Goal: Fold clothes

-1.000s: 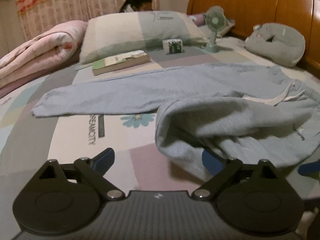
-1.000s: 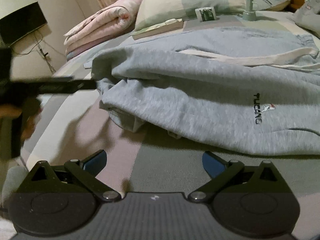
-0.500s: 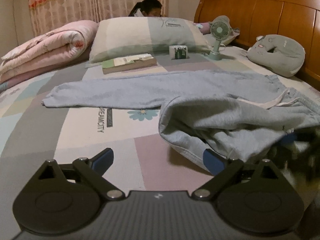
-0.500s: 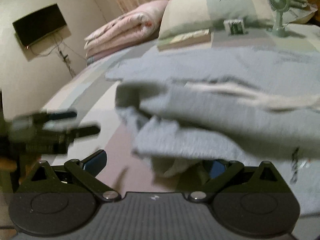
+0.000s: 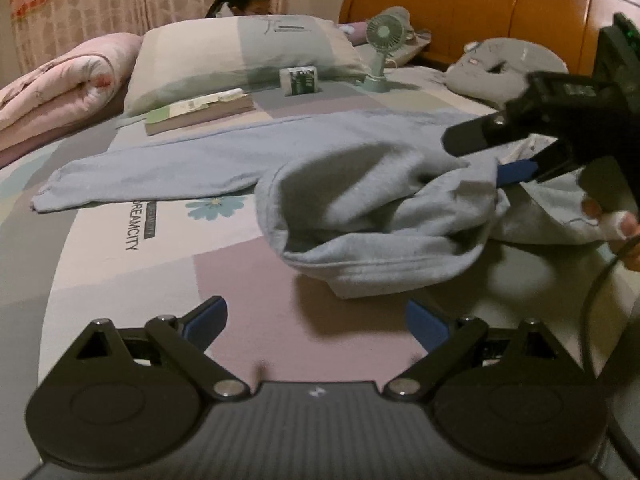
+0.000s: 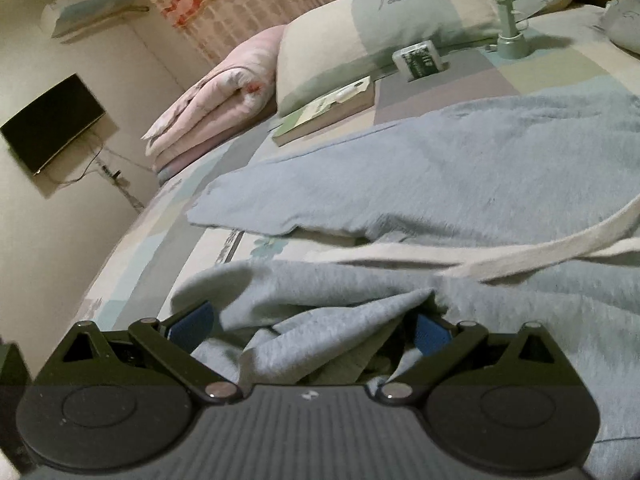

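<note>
Nearest, the left gripper [image 5: 316, 316] hovers wide apart over the bed [image 5: 248, 280]; beyond it, the right gripper [image 6: 312, 326], also spread, has grey trousers [image 6: 440, 184] bunched between its fingers; a pillow [image 5: 248, 54] lies farthest.

The grey cotton sweatpants [image 6: 460, 184] run off the right edge of the right wrist view, waistband unseen. Bunched cloth covers the inner faces of the right gripper [image 6: 312, 326], so its bite cannot be judged. In the left wrist view, the gripping hand [image 5: 616, 224] is cut by the frame. The small white-and-green packet [image 5: 301, 79] bears print too small to read.
</note>
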Tool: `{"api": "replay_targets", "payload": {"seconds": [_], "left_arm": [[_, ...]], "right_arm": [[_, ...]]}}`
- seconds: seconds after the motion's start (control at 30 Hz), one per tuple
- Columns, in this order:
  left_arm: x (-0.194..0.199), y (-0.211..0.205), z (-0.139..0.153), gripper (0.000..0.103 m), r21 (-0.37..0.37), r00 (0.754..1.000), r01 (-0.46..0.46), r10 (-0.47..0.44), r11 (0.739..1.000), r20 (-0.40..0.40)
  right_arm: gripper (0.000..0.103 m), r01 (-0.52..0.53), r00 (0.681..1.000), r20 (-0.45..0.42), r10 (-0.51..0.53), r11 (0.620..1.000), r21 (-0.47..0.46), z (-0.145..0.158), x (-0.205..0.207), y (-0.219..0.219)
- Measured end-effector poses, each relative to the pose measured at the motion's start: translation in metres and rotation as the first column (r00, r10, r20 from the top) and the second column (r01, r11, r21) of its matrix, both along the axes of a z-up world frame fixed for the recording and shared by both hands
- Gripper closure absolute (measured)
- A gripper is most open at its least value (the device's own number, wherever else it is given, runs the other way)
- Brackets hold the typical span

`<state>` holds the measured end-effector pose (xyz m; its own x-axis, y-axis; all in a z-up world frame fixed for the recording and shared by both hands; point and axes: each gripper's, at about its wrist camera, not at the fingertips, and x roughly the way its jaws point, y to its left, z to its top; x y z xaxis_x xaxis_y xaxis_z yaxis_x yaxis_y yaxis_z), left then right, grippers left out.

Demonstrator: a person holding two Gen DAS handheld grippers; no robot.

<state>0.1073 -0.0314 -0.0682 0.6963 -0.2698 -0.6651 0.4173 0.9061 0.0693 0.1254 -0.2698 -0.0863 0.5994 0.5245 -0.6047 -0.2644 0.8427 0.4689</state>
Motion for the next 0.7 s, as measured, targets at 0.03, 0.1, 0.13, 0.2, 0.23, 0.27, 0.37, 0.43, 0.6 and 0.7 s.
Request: {"api": "replay_targets", "payload": {"seconds": [0.03, 0.1, 0.13, 0.2, 0.23, 0.27, 0.37, 0.43, 0.6, 0.7], "left_arm": [[0.001, -0.001, -0.001, 0.007, 0.016, 1.000, -0.008, 0.008, 1.000, 0.000], [0.002, 0.002, -0.001, 0.007, 0.026, 1.000, -0.025, 0.025, 0.999, -0.002], [0.002, 0.004, -0.001, 0.007, 0.031, 0.999, -0.034, 0.034, 0.999, -0.004], [0.003, 0.008, -0.001, 0.007, 0.020, 0.999, -0.046, 0.046, 0.999, -0.008], [0.003, 0.009, -0.001, 0.007, 0.016, 0.999, -0.046, 0.046, 0.999, -0.010], [0.002, 0.010, -0.001, 0.007, 0.012, 0.999, -0.045, 0.045, 0.999, -0.012], [0.001, 0.008, -0.001, 0.007, 0.011, 0.999, -0.035, 0.035, 0.999, -0.012], [0.000, 0.007, -0.001, 0.007, 0.013, 1.000, -0.029, 0.029, 1.000, -0.010], [-0.001, 0.012, 0.003, 0.007, 0.018, 0.999, -0.035, 0.035, 0.999, 0.000], [0.001, 0.018, 0.005, 0.007, 0.022, 0.999, -0.053, 0.054, 0.998, -0.001]], "right_arm": [[0.000, -0.010, 1.000, -0.006, 0.010, 1.000, -0.005, -0.001, -0.002, 0.000], [0.000, -0.029, 0.999, -0.018, 0.029, 0.999, -0.016, -0.003, -0.007, 0.000], [0.000, -0.039, 0.999, -0.024, 0.038, 0.999, -0.021, -0.004, -0.010, 0.000], [0.000, -0.058, 0.998, -0.036, 0.057, 0.998, -0.032, -0.006, -0.015, 0.001], [0.000, -0.062, 0.998, -0.035, 0.060, 0.996, -0.060, -0.008, -0.019, 0.003], [0.000, -0.064, 0.998, -0.032, 0.061, 0.994, -0.094, -0.010, -0.025, 0.006], [0.000, -0.059, 0.998, -0.020, 0.056, 0.979, -0.193, -0.017, -0.036, 0.015], [0.000, -0.048, 0.999, 0.001, 0.050, 0.973, -0.226, -0.021, -0.031, 0.019], [0.000, -0.036, 0.993, 0.099, 0.063, 0.967, -0.252, -0.020, -0.011, 0.029], [0.000, -0.039, 0.983, 0.162, 0.085, 0.962, -0.270, -0.016, 0.003, 0.037]]}}
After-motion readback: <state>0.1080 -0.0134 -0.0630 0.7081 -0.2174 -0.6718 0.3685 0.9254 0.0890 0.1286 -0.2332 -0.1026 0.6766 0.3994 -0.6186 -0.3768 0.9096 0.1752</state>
